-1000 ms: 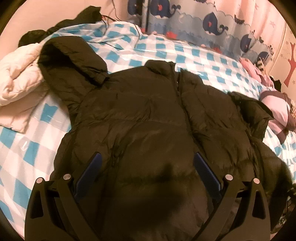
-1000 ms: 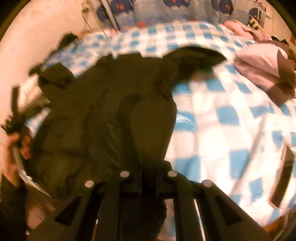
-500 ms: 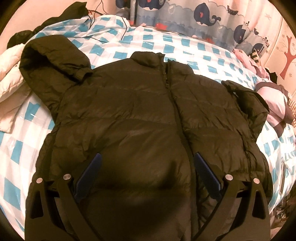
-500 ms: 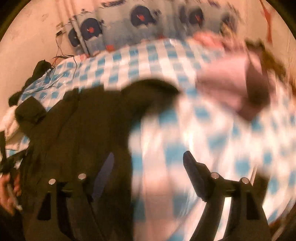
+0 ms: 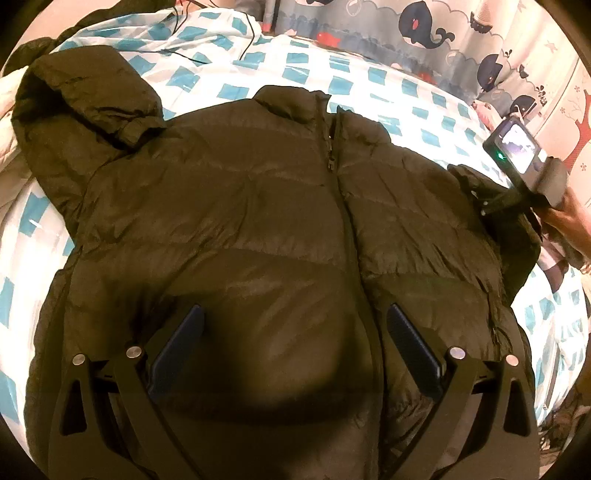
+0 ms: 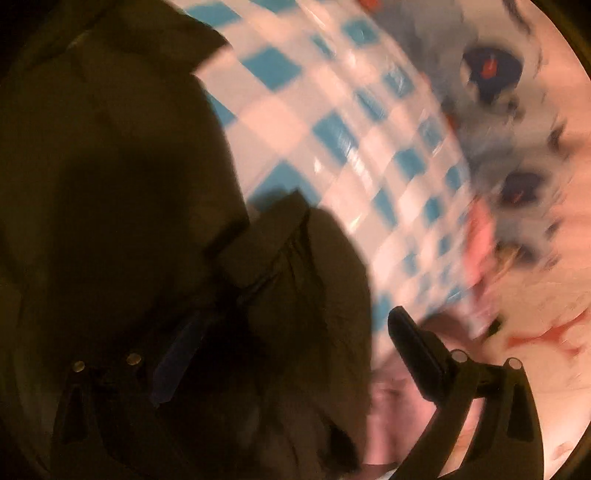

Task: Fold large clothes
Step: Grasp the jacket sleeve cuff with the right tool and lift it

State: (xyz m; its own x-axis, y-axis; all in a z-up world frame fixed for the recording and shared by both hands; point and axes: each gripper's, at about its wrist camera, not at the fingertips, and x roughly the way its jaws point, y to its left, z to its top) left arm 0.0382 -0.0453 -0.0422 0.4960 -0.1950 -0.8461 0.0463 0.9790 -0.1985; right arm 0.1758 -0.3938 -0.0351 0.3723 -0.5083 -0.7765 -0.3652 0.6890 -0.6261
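Two grippers work your dark puffer jacket (image 5: 258, 229), spread front-up on the checkered bed (image 5: 369, 85): your left gripper (image 5: 295, 332) hovers above its hem, jaws wide; your right gripper (image 6: 295, 332), jaws wide, straddles a sleeve cuff (image 6: 291, 258).

A dark olive quilted puffer jacket (image 5: 280, 229) lay front-up and zipped on a bed sheet of white and blue checks (image 5: 369, 81). Its left sleeve (image 5: 81, 103) was bent up toward the collar. The left gripper (image 5: 293, 347) hung above the jacket's lower front, its blue-padded fingers (image 5: 177, 354) spread wide with nothing between them. At the right edge, the right gripper (image 5: 484, 205) reached the other sleeve; its jaws could not be made out. A whale-print curtain (image 5: 424, 33) hung behind the bed.
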